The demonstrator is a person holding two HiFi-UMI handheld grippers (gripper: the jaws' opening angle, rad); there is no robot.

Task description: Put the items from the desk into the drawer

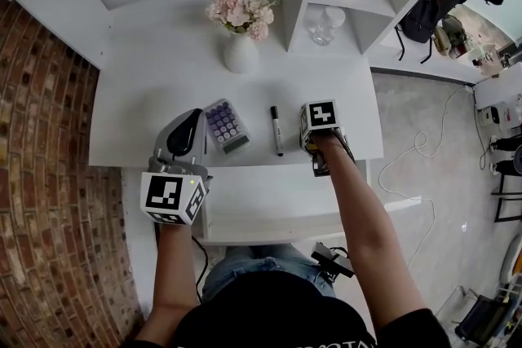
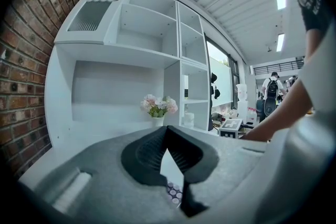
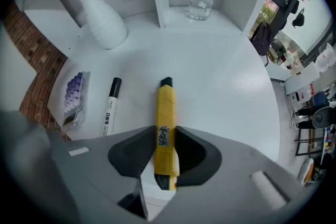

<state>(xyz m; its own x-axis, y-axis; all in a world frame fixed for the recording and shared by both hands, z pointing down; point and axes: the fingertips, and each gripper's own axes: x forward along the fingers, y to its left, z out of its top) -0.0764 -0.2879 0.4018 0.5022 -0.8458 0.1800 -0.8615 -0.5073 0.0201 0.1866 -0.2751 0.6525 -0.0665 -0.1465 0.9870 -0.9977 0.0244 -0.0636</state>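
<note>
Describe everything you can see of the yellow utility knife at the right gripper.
The yellow utility knife is a slim plastic-looking body with black caps at both ends and a small printed label midway. It lies flat on the white desk, beside the marker, blade not showing. The right gripper clamps both its sides.

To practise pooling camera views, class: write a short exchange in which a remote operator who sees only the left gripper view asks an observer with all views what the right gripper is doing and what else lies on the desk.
Operator: I only see shelving ahead. What is the right gripper doing?
Observer: It points down at the desk, with its jaws closed on a yellow utility knife.
Operator: I glimpse purple keys under my jaws. Is anything else waiting?
Observer: Those keys are the calculator. A marker with a black cap lies between it and the knife.
</note>
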